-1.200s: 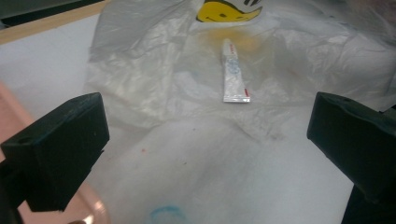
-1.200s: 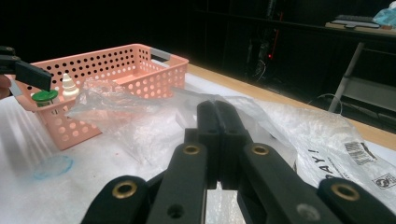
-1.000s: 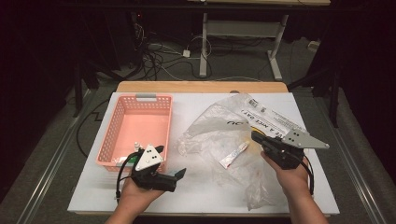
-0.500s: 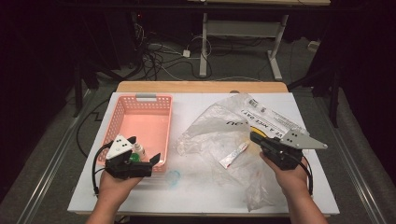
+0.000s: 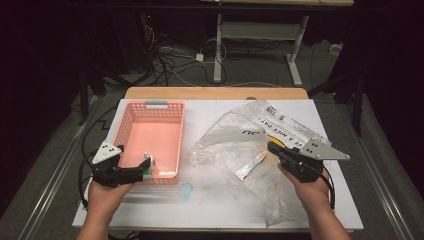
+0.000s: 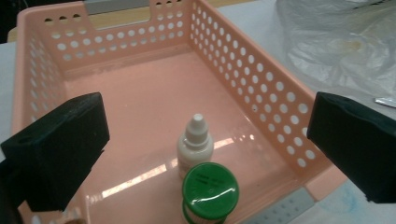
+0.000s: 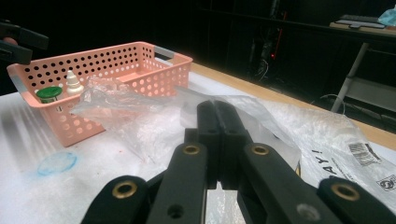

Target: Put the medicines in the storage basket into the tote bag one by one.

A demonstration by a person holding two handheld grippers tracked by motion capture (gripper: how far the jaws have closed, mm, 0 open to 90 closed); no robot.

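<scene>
1. The left claw is standing wide open at the near end of the pink basket, gripping nothing.
2. A white dropper bottle and a green-capped container are standing upright in the basket's near end, touching or nearly so, between the open jaws but clear of both pads.
3. The right claw is sitting fully closed, pinching the edge of a clear plastic bag lying on the bench.
4. The basket is resting left of the bag.

The high view looks down from above the table's near edge. Both gripper views sit low and close, sharing the pink basket.
</scene>
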